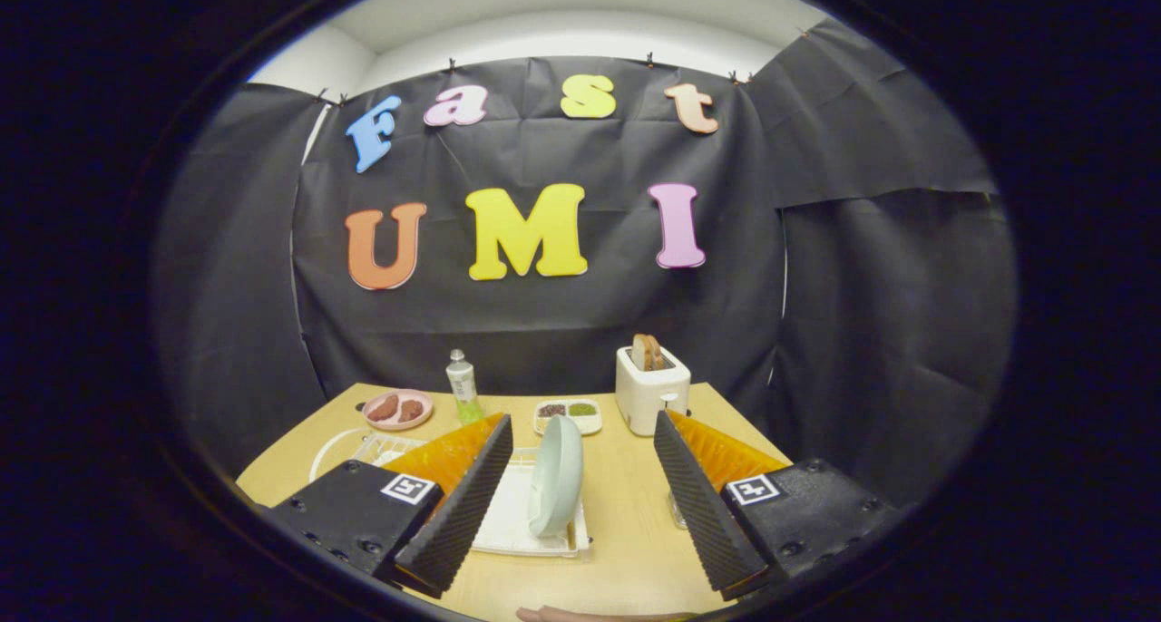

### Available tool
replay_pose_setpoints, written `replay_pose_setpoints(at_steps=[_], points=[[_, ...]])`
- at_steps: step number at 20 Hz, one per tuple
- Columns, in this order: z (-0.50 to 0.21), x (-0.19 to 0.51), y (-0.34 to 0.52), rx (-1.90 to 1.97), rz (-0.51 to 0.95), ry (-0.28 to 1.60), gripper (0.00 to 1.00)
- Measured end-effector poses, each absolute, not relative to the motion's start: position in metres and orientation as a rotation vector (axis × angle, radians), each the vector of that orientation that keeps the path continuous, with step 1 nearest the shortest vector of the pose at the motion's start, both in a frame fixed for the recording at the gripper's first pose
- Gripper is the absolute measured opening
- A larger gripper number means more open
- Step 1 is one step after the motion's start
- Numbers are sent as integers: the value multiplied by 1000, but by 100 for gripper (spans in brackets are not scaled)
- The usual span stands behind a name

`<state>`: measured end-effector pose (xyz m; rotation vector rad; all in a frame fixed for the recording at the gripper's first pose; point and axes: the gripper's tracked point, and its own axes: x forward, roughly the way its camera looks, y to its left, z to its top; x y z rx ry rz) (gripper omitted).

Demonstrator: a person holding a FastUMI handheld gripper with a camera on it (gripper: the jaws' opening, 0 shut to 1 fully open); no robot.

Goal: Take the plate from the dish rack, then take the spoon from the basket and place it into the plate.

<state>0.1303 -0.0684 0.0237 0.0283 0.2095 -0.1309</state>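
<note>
We see the wooden desk [626,513] spreading out beneath everything, backed by the booth's black cloth wall. Our tongs [580,441] hang above it with their two fingers spread wide apart, gripping nothing. Between the fingers, and a little nearer the left one, the white dish rack [517,513] lies flat on the desk, and the pale green plate [555,475] stands on its edge in it, upright and leaning slightly, not touched by either finger. Beyond the right finger stands a white toaster [649,388] with a slice of bread [647,351] sticking up from its slot. Left of the rack, partly hidden by the left finger, we make out a white wire basket [385,445]; we cannot tell whether the spoon is in it. Farther back on the left sits a pink dish [397,409] carrying two brown pieces of food. Just beside it stands a small bottle [463,386] with a green base. Between bottle and toaster lies a little white tray [568,415] with dark and green fillings.
</note>
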Motion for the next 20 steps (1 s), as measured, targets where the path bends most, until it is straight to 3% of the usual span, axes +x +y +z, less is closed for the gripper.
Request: replay_pose_setpoints(at_steps=[12,16,19,20], points=[[-6,236,-65,-55,-125,539,100],[-39,251,-52,-97,-101,781,100],[-54,262,-63,-149,-170,907,99],[-56,267,-65,-175,-177,927,92]])
